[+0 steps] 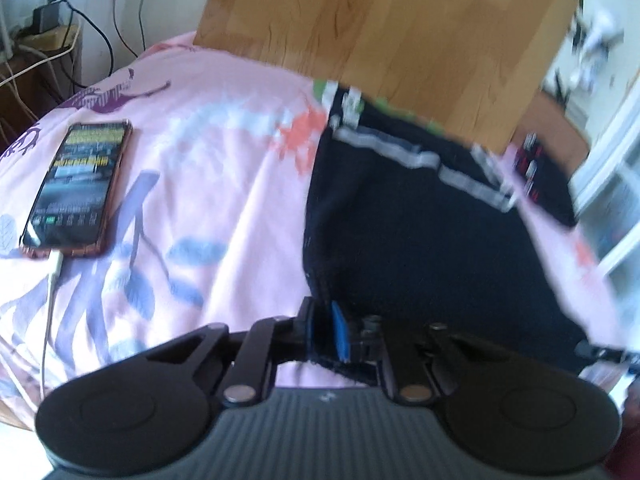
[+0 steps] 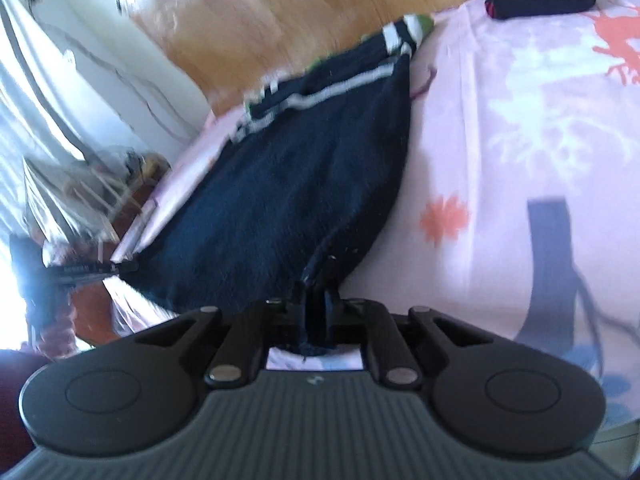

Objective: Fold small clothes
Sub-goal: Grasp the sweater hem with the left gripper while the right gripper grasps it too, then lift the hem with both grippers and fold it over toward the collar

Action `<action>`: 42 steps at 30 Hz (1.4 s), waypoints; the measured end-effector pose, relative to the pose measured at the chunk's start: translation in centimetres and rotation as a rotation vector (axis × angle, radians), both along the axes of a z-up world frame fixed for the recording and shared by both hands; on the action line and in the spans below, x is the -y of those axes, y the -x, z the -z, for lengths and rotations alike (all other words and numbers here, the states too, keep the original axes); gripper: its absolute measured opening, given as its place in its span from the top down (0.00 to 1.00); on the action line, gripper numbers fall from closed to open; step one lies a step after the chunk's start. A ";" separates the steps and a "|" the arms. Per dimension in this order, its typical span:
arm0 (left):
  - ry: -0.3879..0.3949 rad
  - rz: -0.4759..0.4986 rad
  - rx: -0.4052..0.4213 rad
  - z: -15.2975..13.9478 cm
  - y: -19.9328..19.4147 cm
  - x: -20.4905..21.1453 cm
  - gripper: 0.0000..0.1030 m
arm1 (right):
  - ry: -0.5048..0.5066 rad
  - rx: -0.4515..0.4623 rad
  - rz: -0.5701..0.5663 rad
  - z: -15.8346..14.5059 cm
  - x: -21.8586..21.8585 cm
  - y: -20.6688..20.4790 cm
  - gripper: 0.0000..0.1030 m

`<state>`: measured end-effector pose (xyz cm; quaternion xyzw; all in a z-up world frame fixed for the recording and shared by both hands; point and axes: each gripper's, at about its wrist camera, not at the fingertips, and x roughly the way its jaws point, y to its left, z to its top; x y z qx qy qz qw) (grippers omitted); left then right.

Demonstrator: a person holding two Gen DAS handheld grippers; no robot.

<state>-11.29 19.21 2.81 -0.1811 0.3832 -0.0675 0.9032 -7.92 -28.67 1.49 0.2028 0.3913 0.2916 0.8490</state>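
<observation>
With both the left tongs (image 1: 326,330) and right tongs (image 2: 318,308) pinched on the near corners of the navy shorts (image 1: 420,232), carry them level toward twelve o'clock, onto the striped waistband (image 1: 420,160).

Dark navy knit garment (image 1: 416,240), white-grey stripes and green edging at far end. Pale pink bedsheet (image 1: 224,168) printed with blue-grey leaves, white coral shapes, orange-red flowers, purple motifs. Honey-brown wooden headboard (image 1: 384,32), visible grain. Reddish-cased smartphone (image 1: 80,184), screen lit yellow and grey. Black grippers, blue pad (image 1: 339,330).
</observation>
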 end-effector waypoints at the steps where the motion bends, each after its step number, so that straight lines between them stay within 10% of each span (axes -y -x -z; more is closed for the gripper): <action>1: 0.029 -0.008 0.021 -0.6 -0.4 -0.4 0.90 | -0.035 0.009 0.014 -0.6 0.6 -0.4 0.89; 11: 0.079 -0.032 0.169 -6.9 -14.9 0.5 0.90 | -0.168 0.071 0.185 -5.1 3.8 -12.1 0.89; 16: -0.126 -0.161 0.020 -3.6 -25.0 3.3 0.74 | -0.022 0.019 0.374 -3.5 2.5 -20.6 0.71; 21: -0.068 -0.135 0.018 -0.7 -22.1 1.3 0.52 | -0.090 0.024 0.308 -2.4 3.8 -17.1 0.51; 27: -0.061 -0.077 0.008 0.3 -20.6 1.7 0.50 | 0.047 0.076 0.266 -1.8 2.2 -15.9 0.49; 30: -0.126 -0.049 -0.002 0.9 -21.0 3.2 0.59 | 0.035 0.063 0.245 -1.4 1.3 -16.4 0.49; 31: -0.141 -0.039 -0.014 1.1 -21.2 3.6 0.79 | 0.039 0.052 0.247 -1.1 1.0 -16.5 0.50; 34: -0.147 -0.030 -0.051 1.3 -20.6 3.8 0.92 | 0.058 0.030 0.225 -0.5 0.5 -16.2 0.90; 42: -0.099 -0.011 -0.092 0.0 -16.1 2.2 0.92 | 0.094 0.097 0.164 -2.8 0.0 -10.9 0.92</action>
